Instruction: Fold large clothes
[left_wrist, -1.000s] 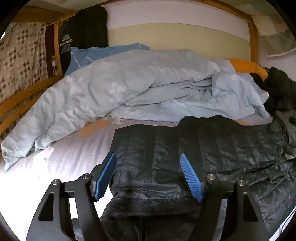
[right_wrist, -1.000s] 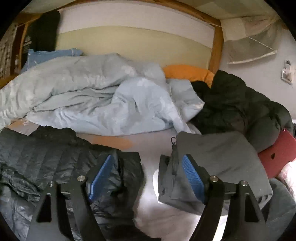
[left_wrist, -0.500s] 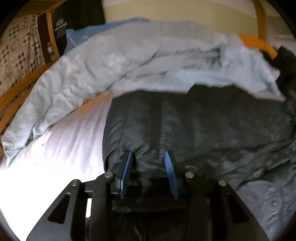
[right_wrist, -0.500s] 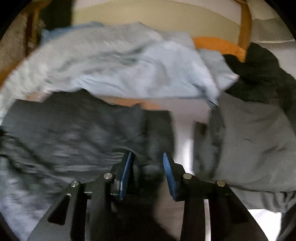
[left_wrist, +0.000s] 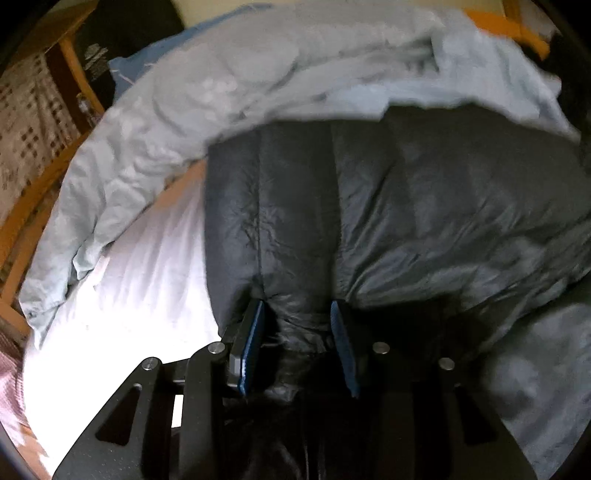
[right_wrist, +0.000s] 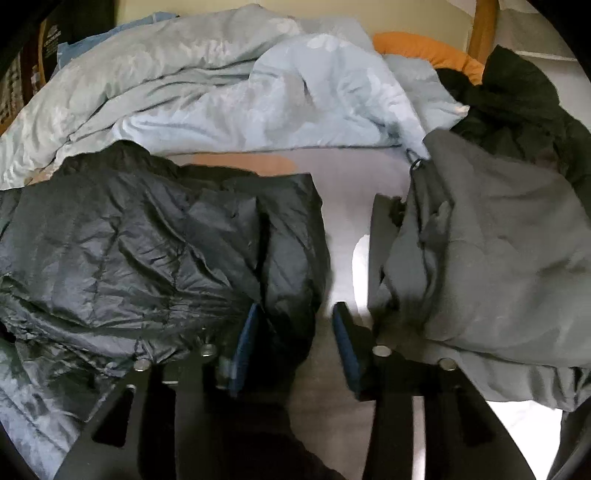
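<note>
A dark quilted puffer jacket (left_wrist: 406, 203) lies spread on the bed's white sheet (left_wrist: 129, 295). My left gripper (left_wrist: 297, 310) is down at the jacket's near left edge. Its blue pads (left_wrist: 255, 332) pinch a bunched fold of the jacket between them. In the right wrist view the same jacket (right_wrist: 147, 251) lies crumpled on the left. My right gripper (right_wrist: 295, 308) sits at its near right corner and its jaws are opening. The fabric rests against the left pad (right_wrist: 245, 332), while the right pad stands apart over bare sheet.
A light blue duvet (right_wrist: 221, 92) is heaped across the back of the bed. A folded grey garment (right_wrist: 498, 258) lies just right of the right gripper, with a black coat (right_wrist: 517, 103) and an orange pillow (right_wrist: 424, 51) behind it. The wooden bed rail (left_wrist: 37, 192) runs along the left.
Both grippers dropped and tilted down onto the jacket's near edge. The left narrowed from wide open onto a fold. The right narrowed on the corner, then widened again.
</note>
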